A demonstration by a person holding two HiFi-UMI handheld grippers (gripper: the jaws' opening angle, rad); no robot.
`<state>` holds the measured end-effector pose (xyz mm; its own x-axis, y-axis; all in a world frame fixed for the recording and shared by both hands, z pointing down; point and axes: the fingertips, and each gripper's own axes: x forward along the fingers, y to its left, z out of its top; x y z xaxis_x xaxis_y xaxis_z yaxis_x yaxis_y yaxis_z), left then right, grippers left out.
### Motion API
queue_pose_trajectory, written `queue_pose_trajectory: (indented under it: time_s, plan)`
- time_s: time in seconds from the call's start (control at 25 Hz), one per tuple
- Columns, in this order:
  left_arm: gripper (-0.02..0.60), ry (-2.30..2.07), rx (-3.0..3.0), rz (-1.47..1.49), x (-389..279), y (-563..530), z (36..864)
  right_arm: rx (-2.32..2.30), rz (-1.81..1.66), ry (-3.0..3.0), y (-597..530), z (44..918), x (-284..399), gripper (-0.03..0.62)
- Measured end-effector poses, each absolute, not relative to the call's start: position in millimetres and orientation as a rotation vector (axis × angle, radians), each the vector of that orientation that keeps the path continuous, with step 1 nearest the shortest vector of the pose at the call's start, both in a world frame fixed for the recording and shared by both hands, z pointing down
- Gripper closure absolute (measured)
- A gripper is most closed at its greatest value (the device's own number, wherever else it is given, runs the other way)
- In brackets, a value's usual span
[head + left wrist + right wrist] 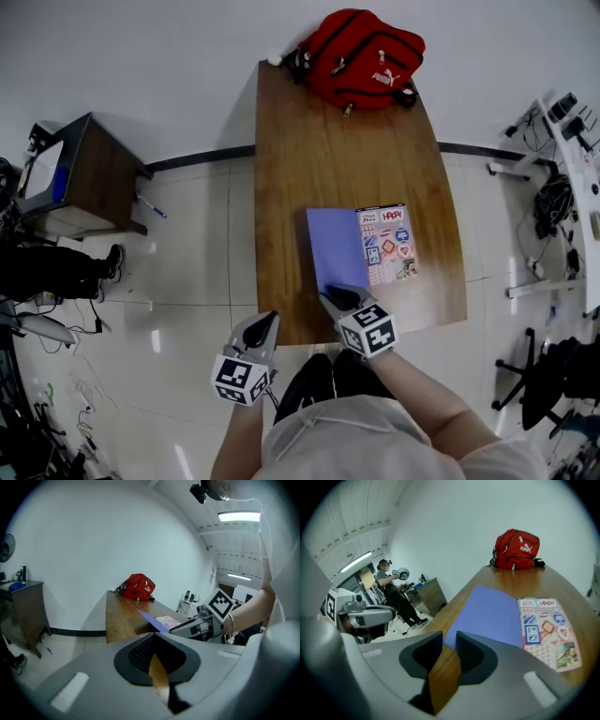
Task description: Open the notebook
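The long wooden counter [309, 141] carries everything. A red backpack [364, 56] is parked at its far end, well clear of the working area, probably so that the near half stays free for the book. The notebook [361, 248] lies in that near half, square to the person and within easy reach. Its purple cover [336, 248] is swung out to the left and a printed page [389, 244] is laid bare on the right. From the left gripper view the cover's edge seems to stand a little off the wood rather than dead flat, so it may not be fully settled. The right hand-held gripper [334, 296] sits at the cover's near edge, the sensible place to lift a cover from. It is released, its jaws parted, with only bare wood and the cover's edge showing through the gap. The left hand-held gripper [265, 323] hangs off the counter's near left corner, clenched on nothing. It appears to be held back out of the cover's swing, so the opening looks essentially done.
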<state>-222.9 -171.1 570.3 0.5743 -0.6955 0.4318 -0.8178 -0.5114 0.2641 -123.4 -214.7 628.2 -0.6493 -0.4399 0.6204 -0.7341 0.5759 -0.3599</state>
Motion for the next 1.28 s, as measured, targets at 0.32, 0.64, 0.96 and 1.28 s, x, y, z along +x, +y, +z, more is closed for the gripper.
queue_pose_trajectory:
  time_s: [0.32, 0.64, 0.96, 1.28]
  plan:
    - [0.575, -1.214, 2.522, 0.281, -199.5, -200.7, 511.7, 1.309, 0.63, -2.386, -241.0, 535.9, -19.7, 0.572]
    - [0.575, -1.361, 2.585, 0.168, -204.3, -199.9, 452.4, 1.586, 0.342, -2.441, -222.6, 455.2, 56.0, 0.588]
    - [0.575, -1.354, 2.612, 0.134, -194.2, -181.4, 439.4, 1.651, 0.299, -2.433, -195.0, 443.5, 67.3, 0.588]
    - [0.575, -1.317, 2.627, 0.083, -169.7, -126.5, 439.1, 1.675, 0.295, -2.393, -138.7, 454.9, 87.5, 0.588]
